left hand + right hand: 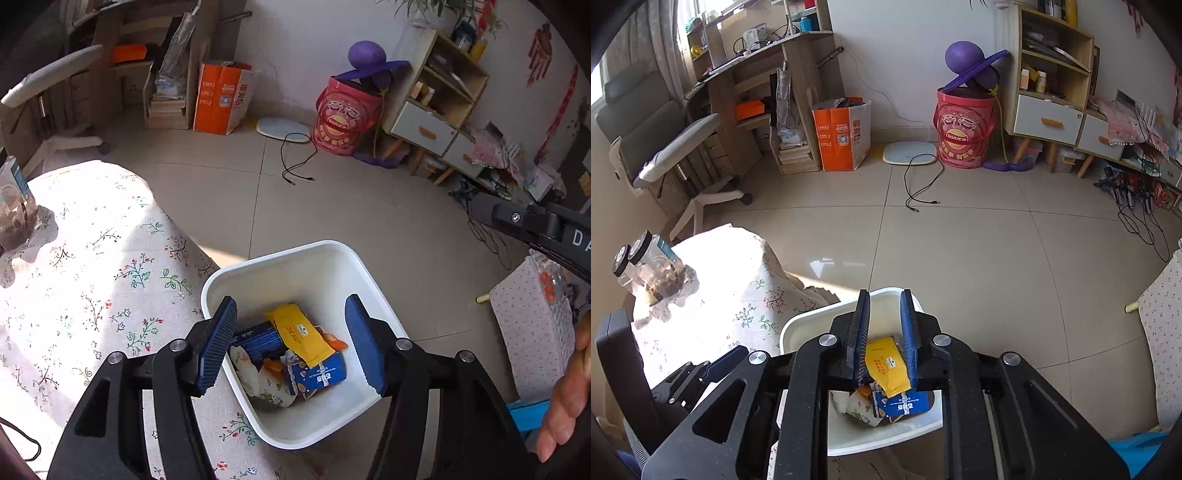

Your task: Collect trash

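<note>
A white square bin stands on the floor beside the floral-cloth table; it also shows in the right wrist view. Inside lie a yellow wrapper, a dark blue packet, a blue-and-white carton and crumpled paper. My left gripper is open and empty, held above the bin. My right gripper is also above the bin with its jaws partly open and nothing between them; the yellow wrapper lies below in the bin.
The floral table is at left with two jars on it. A padded stool stands at right. On the far floor lie a black cable, a scale, a red bucket, an orange bag and an office chair.
</note>
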A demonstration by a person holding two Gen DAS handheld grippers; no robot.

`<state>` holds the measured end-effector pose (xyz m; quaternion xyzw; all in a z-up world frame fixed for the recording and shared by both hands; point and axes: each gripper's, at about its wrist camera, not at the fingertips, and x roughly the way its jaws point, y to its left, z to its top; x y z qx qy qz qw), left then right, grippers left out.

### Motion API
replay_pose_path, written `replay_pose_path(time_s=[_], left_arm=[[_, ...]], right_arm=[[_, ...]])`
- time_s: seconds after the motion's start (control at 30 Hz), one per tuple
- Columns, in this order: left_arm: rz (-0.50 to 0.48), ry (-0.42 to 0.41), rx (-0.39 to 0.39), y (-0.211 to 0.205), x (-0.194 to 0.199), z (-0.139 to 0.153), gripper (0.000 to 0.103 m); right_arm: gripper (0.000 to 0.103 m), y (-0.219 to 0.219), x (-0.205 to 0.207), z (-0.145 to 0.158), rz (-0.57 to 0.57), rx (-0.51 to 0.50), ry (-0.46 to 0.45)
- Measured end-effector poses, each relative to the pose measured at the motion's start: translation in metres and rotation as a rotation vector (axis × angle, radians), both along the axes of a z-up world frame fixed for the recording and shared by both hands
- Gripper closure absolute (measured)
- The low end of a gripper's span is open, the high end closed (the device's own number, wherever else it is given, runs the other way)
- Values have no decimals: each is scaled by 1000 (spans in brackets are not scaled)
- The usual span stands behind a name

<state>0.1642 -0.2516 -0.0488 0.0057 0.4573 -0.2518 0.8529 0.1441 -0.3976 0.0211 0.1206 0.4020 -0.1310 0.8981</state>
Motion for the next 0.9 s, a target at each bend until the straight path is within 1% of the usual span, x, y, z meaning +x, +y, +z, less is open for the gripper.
replay_pose_path(time_s=[0.07,0.17,0.2,0.23,0.27,0.3,0.33,0.37,0.47,0.53,0.63,0.73,0.8,0.83,0.9], left_arm=[[4,-11,35,5,-5,5,39],[37,-27,93,19,-15,16,30],[47,-31,99,24,-19,21,26],[58,-36,106,30,-23,25,23],[67,-45,114,36,-27,30,21],[76,-57,125,41,-32,34,18],[87,-73,143,47,-38,38,14],[96,-88,165,52,-43,42,13],[95,-121,227,69,-63,47,9],[109,-127,252,82,-74,50,7],[127,-126,256,97,-90,57,7],[122,-157,259,107,-109,66,7],[113,-172,250,110,-119,72,7],[109,-175,245,111,-123,74,7],[107,-177,237,113,-129,78,7]], right_arm=[[64,6,-3,5,20,0,-18],[57,18,-13,16,55,-12,-40],[55,24,-17,19,74,-17,-42],[48,31,-23,22,88,-25,-42],[41,39,-30,25,100,-34,-47],[37,47,-39,29,113,-41,-60],[27,55,-50,32,125,-47,-75],[19,64,-63,33,132,-54,-85],[12,82,-97,33,129,-83,-91],[8,89,-112,35,109,-89,-97],[7,96,-128,38,91,-88,-101],[7,102,-146,33,54,-90,-86],[7,105,-152,33,49,-62,-72],[7,108,-154,35,54,-51,-82],[7,115,-160,38,54,-69,-86]])
